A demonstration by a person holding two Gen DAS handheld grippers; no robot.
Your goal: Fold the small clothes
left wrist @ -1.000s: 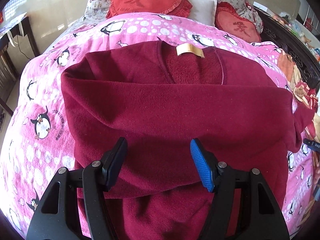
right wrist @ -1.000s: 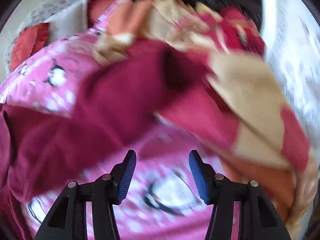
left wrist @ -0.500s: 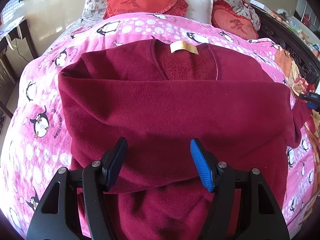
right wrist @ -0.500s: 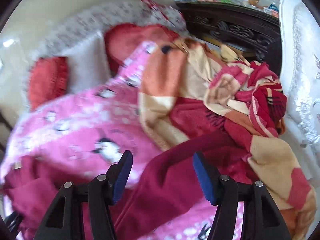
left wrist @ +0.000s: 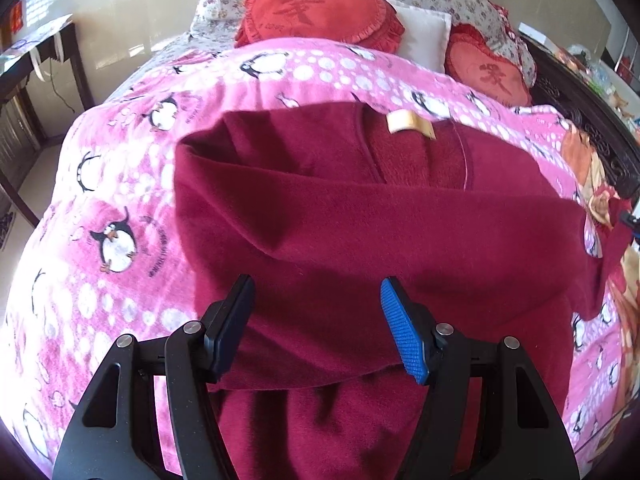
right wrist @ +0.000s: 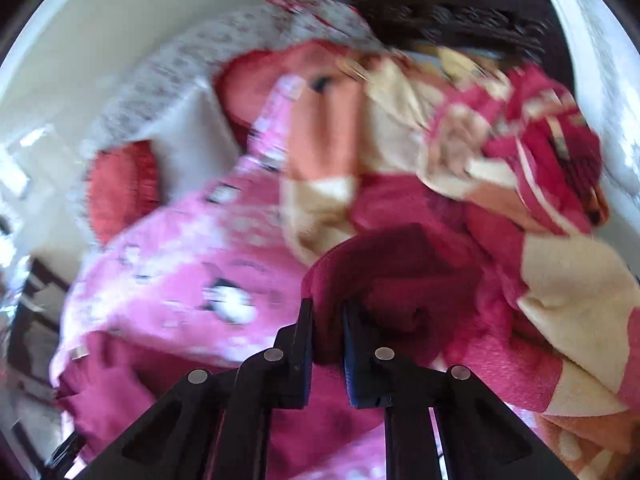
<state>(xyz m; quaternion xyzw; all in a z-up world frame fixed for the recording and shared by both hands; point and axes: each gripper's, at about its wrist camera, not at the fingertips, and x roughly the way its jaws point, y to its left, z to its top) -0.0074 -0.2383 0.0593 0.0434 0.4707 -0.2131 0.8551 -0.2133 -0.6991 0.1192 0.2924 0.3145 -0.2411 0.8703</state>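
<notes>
In the left wrist view the soft, floppy sweater (left wrist: 360,248) lies partly folded on the bed (left wrist: 120,200) under the open left gripper (left wrist: 318,320); in the blurred right wrist view the right gripper (right wrist: 326,324) pinches its sleeve (right wrist: 384,280), a good hold.

Bed under a pink penguin blanket (left wrist: 132,208)

I see the maroon fleece top (left wrist: 360,240) spread flat at centre; two red cushions (left wrist: 316,12) and a white pillow (left wrist: 424,38) lie at twelve o'clock, an orange-and-cream blanket (right wrist: 568,280) bunched at three o'clock.
</notes>
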